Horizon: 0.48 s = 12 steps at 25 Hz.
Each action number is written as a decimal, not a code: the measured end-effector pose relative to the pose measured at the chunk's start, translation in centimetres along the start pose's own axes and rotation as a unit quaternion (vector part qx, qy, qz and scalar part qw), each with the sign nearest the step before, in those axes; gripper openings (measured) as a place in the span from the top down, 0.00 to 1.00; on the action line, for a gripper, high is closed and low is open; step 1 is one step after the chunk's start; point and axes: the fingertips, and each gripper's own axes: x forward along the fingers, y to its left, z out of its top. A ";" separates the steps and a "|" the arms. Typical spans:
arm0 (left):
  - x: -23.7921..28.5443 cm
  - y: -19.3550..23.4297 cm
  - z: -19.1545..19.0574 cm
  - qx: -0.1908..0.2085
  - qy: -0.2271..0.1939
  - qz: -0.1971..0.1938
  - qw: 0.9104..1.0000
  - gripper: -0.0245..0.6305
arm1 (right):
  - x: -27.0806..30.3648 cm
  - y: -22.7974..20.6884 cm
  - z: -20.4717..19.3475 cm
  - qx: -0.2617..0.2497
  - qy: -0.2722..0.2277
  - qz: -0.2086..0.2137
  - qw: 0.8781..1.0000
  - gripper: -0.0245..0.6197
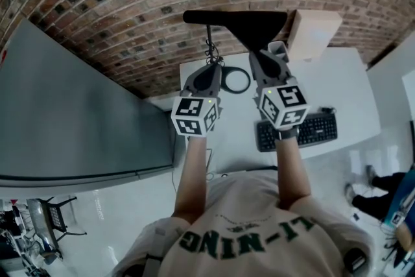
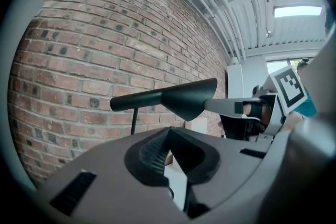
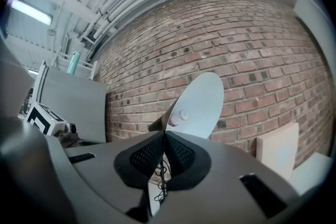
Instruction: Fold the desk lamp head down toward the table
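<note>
Just above your right gripper [image 1: 277,48] the lamp head [image 1: 237,18] lies level, long axis left to right. Its jaws are closed, tips at the shade rim — a pinch is uncertain. Your left gripper [image 1: 213,68], closed and empty, hangs lower — farther off.

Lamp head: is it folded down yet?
Not yet. The lamp head sticks out level atop its thin stand, high against the brick wall.
</note>
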 end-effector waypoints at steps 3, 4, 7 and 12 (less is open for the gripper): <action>-0.2 0.0 0.1 0.000 -0.001 0.003 1.000 0.96 | 0.0 -0.1 -0.3 0.003 0.000 -0.004 1.000 0.95; -0.3 0.0 0.0 0.000 -0.001 0.004 1.000 0.96 | 0.0 -0.1 -0.4 0.004 0.000 -0.003 1.000 0.95; -0.4 -0.1 -0.1 -0.001 0.000 0.006 1.000 0.96 | -0.1 -0.1 -0.8 0.009 -0.001 -0.004 1.000 0.95; -0.6 -0.1 -0.3 0.001 0.001 0.011 1.000 0.96 | -0.1 -0.2 -1.2 0.013 -0.001 -0.006 1.000 0.95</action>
